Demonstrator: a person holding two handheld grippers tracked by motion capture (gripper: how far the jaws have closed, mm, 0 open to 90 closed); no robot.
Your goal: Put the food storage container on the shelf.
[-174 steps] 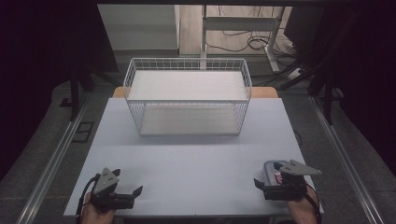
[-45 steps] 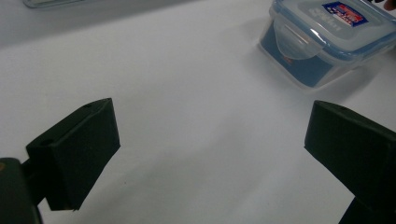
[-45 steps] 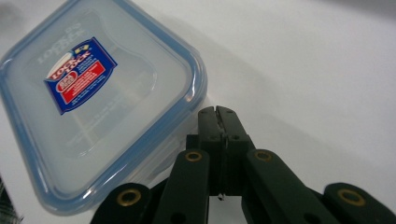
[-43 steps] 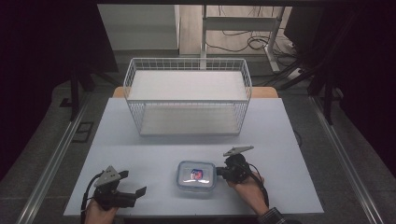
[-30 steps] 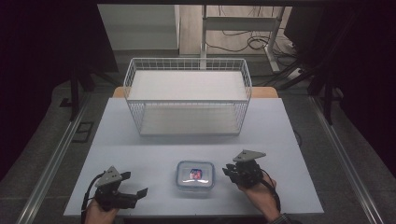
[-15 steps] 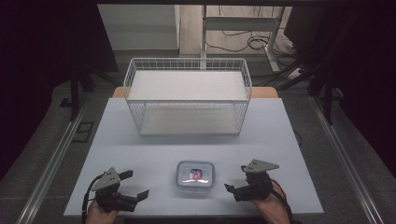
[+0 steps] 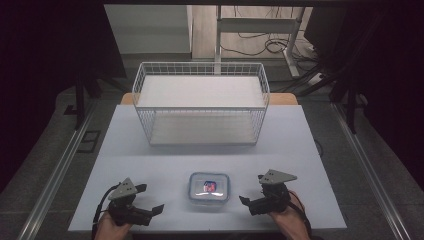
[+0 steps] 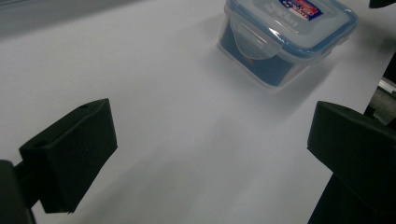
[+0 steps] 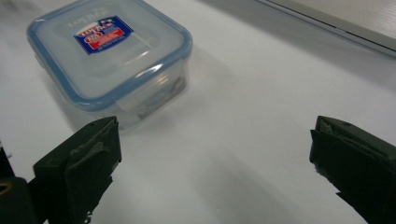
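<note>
A clear square food container [image 7: 209,186] with a blue-rimmed snap lid and a red-and-blue label stands on the white table [image 7: 300,140], near the front edge at the middle. My left gripper [image 7: 150,198] rests to its left, open and holding nothing. In the left gripper view the container [image 8: 287,35] is ahead and to the right, beyond the wide-apart jaws [image 8: 210,154]. My right gripper [image 7: 251,189] sits just right of the container, also open and apart from it. The right gripper view has the container [image 9: 109,56] ahead on the left, past the left jaw [image 9: 215,158].
A white wire basket [image 7: 200,64] with a white floor stands at the back middle of the table. Bare table lies between it and the container. Dark floor, metal rails and cables surround the table.
The container was absent at first. My right gripper set it down at the front middle, let go and drew back to the right. My left gripper's jaws have spread apart.
</note>
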